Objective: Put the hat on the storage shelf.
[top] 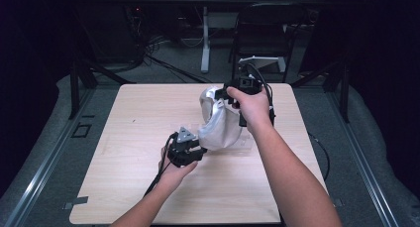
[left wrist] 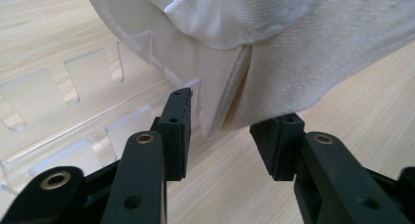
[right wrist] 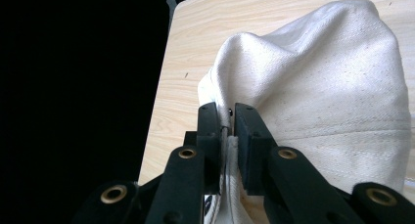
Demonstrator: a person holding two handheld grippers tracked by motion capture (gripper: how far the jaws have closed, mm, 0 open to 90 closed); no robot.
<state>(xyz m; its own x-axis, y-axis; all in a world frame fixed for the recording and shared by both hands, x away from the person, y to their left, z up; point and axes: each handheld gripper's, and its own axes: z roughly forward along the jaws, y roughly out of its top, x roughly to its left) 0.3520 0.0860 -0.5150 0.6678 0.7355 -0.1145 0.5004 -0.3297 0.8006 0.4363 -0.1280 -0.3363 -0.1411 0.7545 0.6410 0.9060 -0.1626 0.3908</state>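
A white cloth bag (top: 220,125) hangs over the middle of the wooden table (top: 138,187), lifted at its top hem. My right gripper (top: 229,99) is shut on that hem, and in the right gripper view the jaws (right wrist: 227,131) pinch the fabric fold of the bag (right wrist: 323,97). My left gripper (top: 199,150) sits low at the bag's lower left edge. Its jaws (left wrist: 227,136) stand open, and the bag's bottom corner (left wrist: 215,121) hangs just ahead of the gap, untouched by the pads. A clear acrylic rack (left wrist: 73,82) with slots lies under the bag.
The rack's clear edge (top: 246,143) shows faintly beside the bag on the table. Behind the table's far edge stand a black chair (top: 262,33) and a white desk leg (top: 205,38), with cables on the floor. Bare tabletop lies to the left and front.
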